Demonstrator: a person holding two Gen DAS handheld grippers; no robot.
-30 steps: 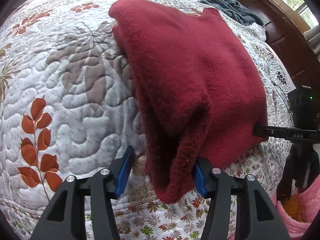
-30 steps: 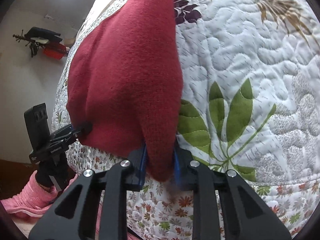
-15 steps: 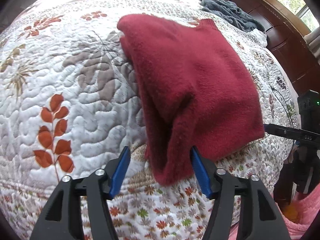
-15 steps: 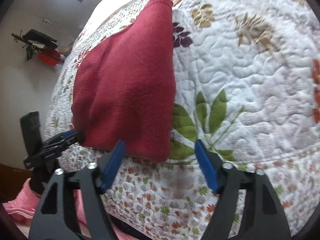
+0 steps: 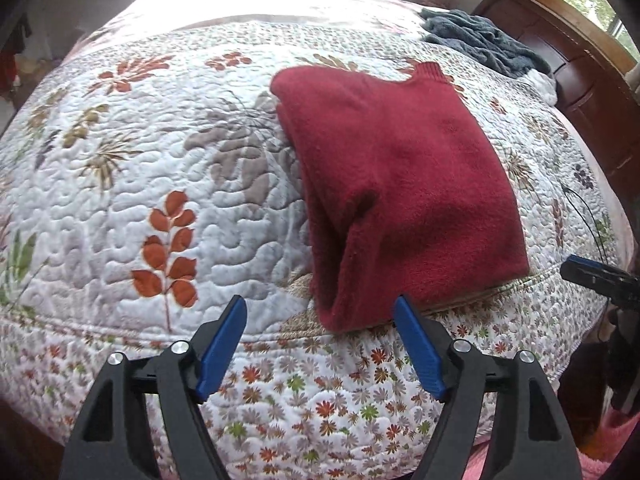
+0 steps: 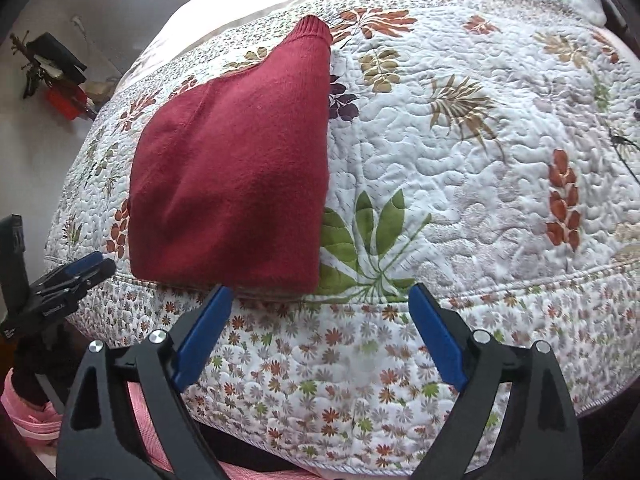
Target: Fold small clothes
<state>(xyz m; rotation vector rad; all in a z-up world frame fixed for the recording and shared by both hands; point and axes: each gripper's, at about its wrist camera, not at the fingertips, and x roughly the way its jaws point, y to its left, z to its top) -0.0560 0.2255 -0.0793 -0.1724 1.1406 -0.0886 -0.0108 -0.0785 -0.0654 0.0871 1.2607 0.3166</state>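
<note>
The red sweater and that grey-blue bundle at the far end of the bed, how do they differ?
The red sweater lies folded flat with straight edges; the grey-blue bundle is a crumpled heap. The sweater sits at the near edge of the quilt, just ahead of the open tongs; the bundle lies far back by the wooden headboard. Both are soft fabric resting on the quilt, untouched.

both wrist cams low at bed edge, facing across quilt [image 5: 240, 208], near, sharing red sweater [image 5: 400, 184]

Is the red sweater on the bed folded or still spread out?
Folded. The red sweater lies as a compact, layered rectangle on the quilt, with stacked edges along its left side and no sleeves sticking out.
</note>
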